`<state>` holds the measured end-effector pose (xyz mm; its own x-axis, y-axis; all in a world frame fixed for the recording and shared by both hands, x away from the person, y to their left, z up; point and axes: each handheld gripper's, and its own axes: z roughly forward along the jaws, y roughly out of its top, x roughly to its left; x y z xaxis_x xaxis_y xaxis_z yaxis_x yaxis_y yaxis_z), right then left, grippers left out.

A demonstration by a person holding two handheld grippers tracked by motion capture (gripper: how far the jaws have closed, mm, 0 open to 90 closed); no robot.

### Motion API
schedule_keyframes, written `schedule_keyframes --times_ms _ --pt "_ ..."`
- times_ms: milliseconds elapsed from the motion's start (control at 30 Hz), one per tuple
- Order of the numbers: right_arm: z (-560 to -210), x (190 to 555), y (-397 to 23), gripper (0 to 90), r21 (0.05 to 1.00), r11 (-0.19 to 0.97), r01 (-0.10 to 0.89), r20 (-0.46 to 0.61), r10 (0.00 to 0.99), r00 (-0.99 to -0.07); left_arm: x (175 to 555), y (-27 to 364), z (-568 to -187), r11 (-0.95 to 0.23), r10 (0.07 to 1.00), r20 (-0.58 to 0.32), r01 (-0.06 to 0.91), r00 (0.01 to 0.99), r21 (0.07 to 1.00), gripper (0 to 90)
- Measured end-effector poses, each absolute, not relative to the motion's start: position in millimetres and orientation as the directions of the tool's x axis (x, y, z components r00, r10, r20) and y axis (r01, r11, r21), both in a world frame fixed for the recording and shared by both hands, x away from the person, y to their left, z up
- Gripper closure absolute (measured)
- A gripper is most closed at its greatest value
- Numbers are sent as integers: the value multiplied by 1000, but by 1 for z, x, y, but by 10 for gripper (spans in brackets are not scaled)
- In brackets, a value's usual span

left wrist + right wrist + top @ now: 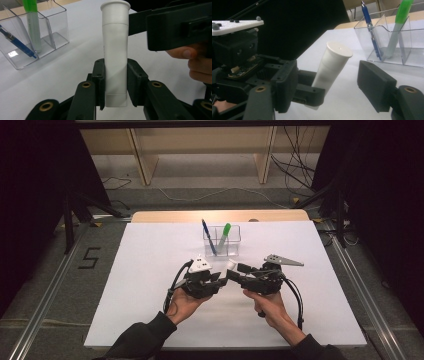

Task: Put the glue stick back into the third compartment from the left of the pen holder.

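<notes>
Standing upright, white tube [115,55] is squeezed by left gripper [115,82]; right gripper [329,82] is held loose around tube, not pressing.

One readable mark
A dark numeral "5" [89,257] stands on the grey floor left of the counter [150,285].

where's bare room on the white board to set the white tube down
The white board is bare left of the left claw and right of the right claw. It is crowded mid-board, around the clear organizer and the white tube.
</notes>
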<state>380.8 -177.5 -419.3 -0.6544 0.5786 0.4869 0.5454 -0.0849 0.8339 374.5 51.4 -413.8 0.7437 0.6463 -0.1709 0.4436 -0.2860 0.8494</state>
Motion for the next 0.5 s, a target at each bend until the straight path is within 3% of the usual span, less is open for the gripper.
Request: schedule_keyframes --times_ms 500 --pt "-424 388 -171 518 785 -147 602 579 522 -627 371 49 -412 -283 641 -165 430 750 857 706"
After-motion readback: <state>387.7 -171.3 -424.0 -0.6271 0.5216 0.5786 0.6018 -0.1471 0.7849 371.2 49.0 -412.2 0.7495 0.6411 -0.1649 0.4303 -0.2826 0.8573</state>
